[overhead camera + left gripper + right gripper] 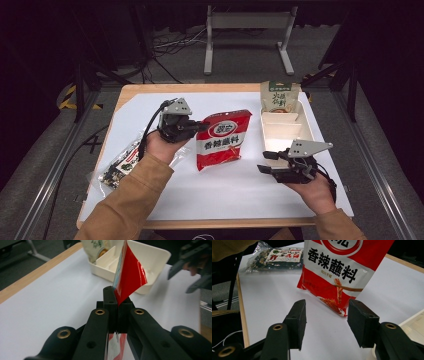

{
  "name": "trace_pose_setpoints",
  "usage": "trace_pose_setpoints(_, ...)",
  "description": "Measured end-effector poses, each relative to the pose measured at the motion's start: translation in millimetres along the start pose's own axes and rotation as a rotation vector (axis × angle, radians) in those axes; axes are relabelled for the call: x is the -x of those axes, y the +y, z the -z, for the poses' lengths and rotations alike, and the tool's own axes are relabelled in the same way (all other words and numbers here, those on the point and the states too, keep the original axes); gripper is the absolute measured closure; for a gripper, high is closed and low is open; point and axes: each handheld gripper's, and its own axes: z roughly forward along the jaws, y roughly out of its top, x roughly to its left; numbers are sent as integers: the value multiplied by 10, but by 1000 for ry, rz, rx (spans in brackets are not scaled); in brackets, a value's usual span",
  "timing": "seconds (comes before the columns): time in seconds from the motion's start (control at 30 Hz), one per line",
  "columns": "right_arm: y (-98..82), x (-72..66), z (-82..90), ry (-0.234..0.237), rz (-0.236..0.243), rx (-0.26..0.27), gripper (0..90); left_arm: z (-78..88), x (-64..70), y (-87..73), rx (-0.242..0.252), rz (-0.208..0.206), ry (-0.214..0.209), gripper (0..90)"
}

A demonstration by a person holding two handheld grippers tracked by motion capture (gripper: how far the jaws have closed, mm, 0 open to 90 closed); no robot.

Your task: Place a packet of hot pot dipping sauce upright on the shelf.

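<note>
1. Left gripper (202, 125) clamped tight on the upper left edge of the red seasoning packet (223, 139). In the left gripper view the jaws pinch the red film flat between them, with no gap showing.
2. The packet hangs upright from that pinch, over the middle of the white table sheet (225, 192). Its lower edge looks at or just off the sheet; I cannot tell which.
3. Right gripper (263, 169) idle near the front right of the sheet, just beside the near end of the white divided tray (306, 131). Jaws well apart, nothing between them; they point toward the packet, which stands beyond them in the right gripper view (342, 272).
4. Already in place, by the look of it: a green-and-cream packet (280, 96) standing at the far end of the tray.
5. Not yet handled: a clear bag of dried chillies (121, 166) lying flat at the left edge of the sheet, beside the person's left sleeve.
6. Judgement: pick-up of the red packet is done; carry to the tray and release are left. The middle and near compartments look free. After that the chilli bag remains, so roughly one item of three is stowed.
</note>
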Motion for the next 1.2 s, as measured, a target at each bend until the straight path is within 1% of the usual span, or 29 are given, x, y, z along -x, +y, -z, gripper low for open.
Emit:
trace_pose_setpoints(0.03,-1,5,1,1,-3,1,486,8,35,11,1,-9,-8,892)
trace_pose_setpoints(0.07,-2,8,1,1,-5,1,486,16,97,31,3,-30,-13,892)
trace_pose_setpoints(0.1,-5,13,0,0,-5,0,484,22,133,45,0,-40,-19,892)
trace_pose_setpoints(0.13,-6,16,1,0,-7,0,483,32,187,68,-1,-58,-27,893)
trace_pose_setpoints(0.2,-6,27,3,0,-9,3,475,52,256,104,-1,-84,-37,892)
trace_pose_setpoints(0.3,0,36,11,0,-8,8,458,87,324,147,8,-101,-57,893)
trace_pose_setpoints(0.43,6,51,19,4,-15,9,430,130,405,191,23,-116,-113,893)
trace_pose_setpoints(0.5,6,64,18,4,-20,5,403,142,453,202,27,-135,-140,893)
trace_pose_setpoints(0.57,2,71,9,17,-28,5,376,149,502,209,27,-155,-149,892)
trace_pose_setpoints(0.6,1,71,3,26,-30,3,365,152,531,215,26,-163,-162,893)
trace_pose_setpoints(0.67,2,60,-21,38,-19,-3,353,158,572,223,28,-172,-173,892)
trace_pose_setpoints(0.73,9,48,-42,49,-17,-4,354,166,619,237,39,-186,-188,892)
trace_pose_setpoints(0.87,20,34,-64,74,-15,5,372,192,674,264,65,-191,-218,892)
trace_pose_setpoints(0.93,24,25,-74,93,-2,11,408,203,705,276,81,-194,-232,893)
trace_pose_setpoints(0.97,23,22,-77,108,2,16,442,204,714,280,87,-198,-239,892)
trace_pose_setpoints(1.0,23,22,-77,108,2,16,442,204,714,280,87,-198,-239,893)
trace_pose_setpoints(1.03,23,14,-81,148,7,19,527,206,741,281,91,-208,-238,892)
trace_pose_setpoints(1.1,28,4,-73,186,18,22,646,205,756,279,96,-210,-239,892)
trace_pose_setpoints(1.13,30,-4,-65,195,28,23,694,213,763,275,99,-208,-238,892)
trace_pose_setpoints(1.17,34,-12,-49,216,37,25,765,221,764,272,102,-205,-237,892)
trace_pose_setpoints(1.2,36,-18,-37,234,41,27,813,233,760,267,109,-202,-237,892)
